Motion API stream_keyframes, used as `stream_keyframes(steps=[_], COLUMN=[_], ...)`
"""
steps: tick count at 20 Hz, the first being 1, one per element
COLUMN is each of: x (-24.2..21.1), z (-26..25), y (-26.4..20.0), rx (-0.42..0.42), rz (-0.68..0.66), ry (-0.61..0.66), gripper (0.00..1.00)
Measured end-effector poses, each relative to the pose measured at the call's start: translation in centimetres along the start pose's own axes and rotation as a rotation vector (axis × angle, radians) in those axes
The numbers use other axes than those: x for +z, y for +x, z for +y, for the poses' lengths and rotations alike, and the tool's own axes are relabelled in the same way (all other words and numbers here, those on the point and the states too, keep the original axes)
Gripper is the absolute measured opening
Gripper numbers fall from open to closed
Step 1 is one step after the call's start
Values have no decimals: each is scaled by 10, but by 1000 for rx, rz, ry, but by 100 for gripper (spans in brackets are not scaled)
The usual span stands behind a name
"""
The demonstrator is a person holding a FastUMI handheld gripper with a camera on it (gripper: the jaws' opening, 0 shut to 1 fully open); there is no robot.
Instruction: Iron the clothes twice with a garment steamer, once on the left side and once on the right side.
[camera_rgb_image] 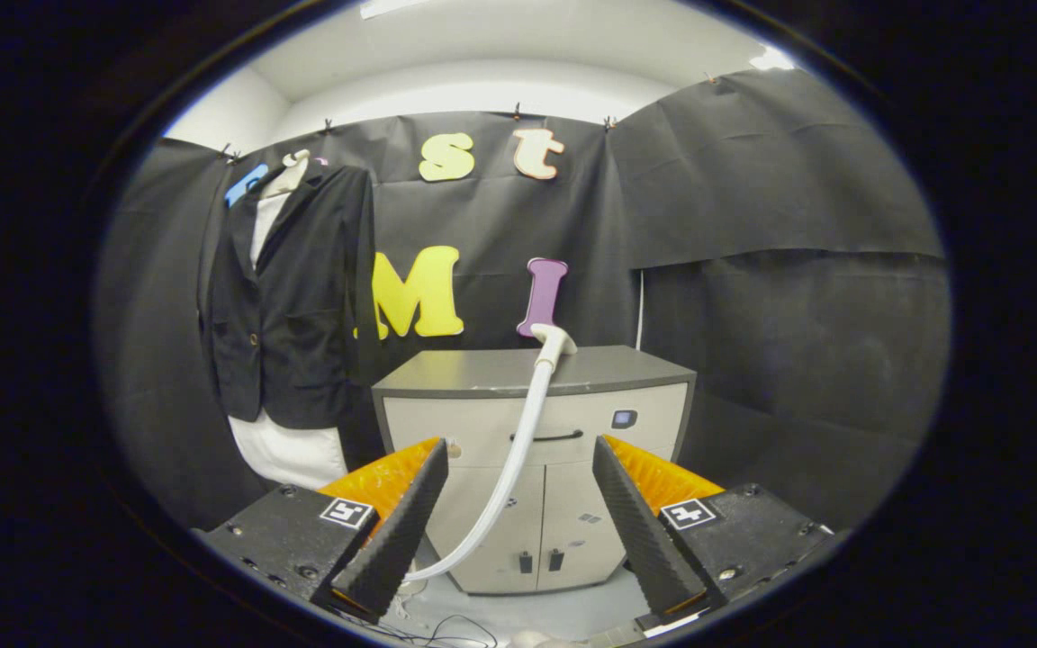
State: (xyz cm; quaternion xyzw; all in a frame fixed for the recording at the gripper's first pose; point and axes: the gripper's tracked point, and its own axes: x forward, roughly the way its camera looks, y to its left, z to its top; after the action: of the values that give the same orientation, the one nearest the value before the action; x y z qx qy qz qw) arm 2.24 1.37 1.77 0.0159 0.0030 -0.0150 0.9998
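Note:
A black jacket [289,297] over a white shirt [289,454] hangs on a pale hanger [289,173] against the booth wall, up and to the left beyond my fingers. The garment steamer's white head [554,340] rests on top of a grey cabinet [518,371], straight ahead. Its white hose [514,459] curves down the cabinet's front and passes between my fingers toward the floor. My gripper [518,517] is open, with the two black ribbed fingers [397,526] spread wide and pressing on nothing.
The cabinet's front [572,522] has a dark handle, two doors and a small panel. Thin dark cables [446,630] lie on the pale floor below my fingers. Black cloth walls close the booth on all sides.

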Motion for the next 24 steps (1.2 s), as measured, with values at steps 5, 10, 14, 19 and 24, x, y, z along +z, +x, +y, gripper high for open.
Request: stream_keyframes(steps=[5,10,14,19,24], x=[33,68,87,100,90], z=[-18,-33,-43,-50,-55], y=[43,111,180,268,333], rx=[-32,-27,-9,18,38], rz=[-6,-7,27,94,203], ry=[23,45,57,62,56], gripper=[100,100,100,100,100])
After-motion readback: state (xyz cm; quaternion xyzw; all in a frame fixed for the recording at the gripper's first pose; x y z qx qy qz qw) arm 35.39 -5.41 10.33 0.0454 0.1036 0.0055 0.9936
